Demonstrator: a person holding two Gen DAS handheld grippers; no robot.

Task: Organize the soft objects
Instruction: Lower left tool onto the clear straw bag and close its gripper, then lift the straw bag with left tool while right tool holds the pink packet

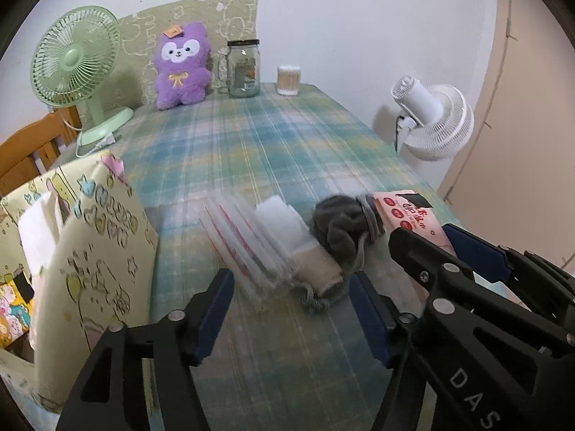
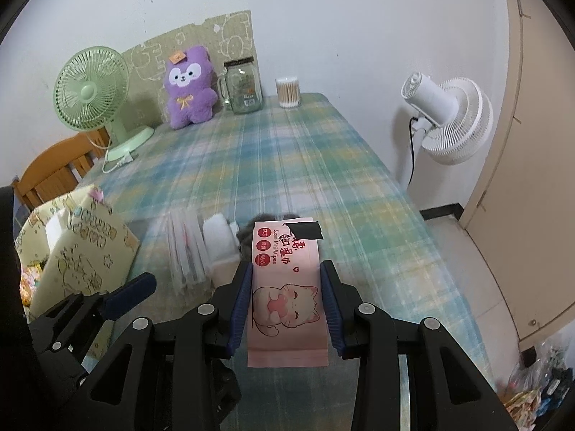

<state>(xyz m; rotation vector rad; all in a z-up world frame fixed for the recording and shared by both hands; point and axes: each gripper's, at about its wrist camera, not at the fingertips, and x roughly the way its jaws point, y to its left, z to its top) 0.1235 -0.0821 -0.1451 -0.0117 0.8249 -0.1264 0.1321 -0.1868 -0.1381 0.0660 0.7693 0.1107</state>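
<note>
My right gripper (image 2: 285, 273) is shut on a pink pack of wet wipes (image 2: 284, 287) with a cat drawing, held just above the plaid tablecloth; the pack also shows in the left wrist view (image 1: 413, 215). My left gripper (image 1: 291, 287) is open and empty, low over the table, its fingers either side of a rolled beige and white cloth (image 1: 309, 262) with a grey sock bundle (image 1: 341, 226) behind it. A blurred clear packet with red lines (image 1: 237, 240) lies left of the cloth. A yellow patterned storage bag (image 1: 90, 237) stands open at the left.
At the table's far end stand a green desk fan (image 1: 79, 72), a purple plush toy (image 1: 181, 66), a glass jar (image 1: 244, 68) and a tub of cotton swabs (image 1: 288, 79). A white floor fan (image 2: 445, 118) stands off the right edge. A wooden chair (image 2: 54, 172) is at left.
</note>
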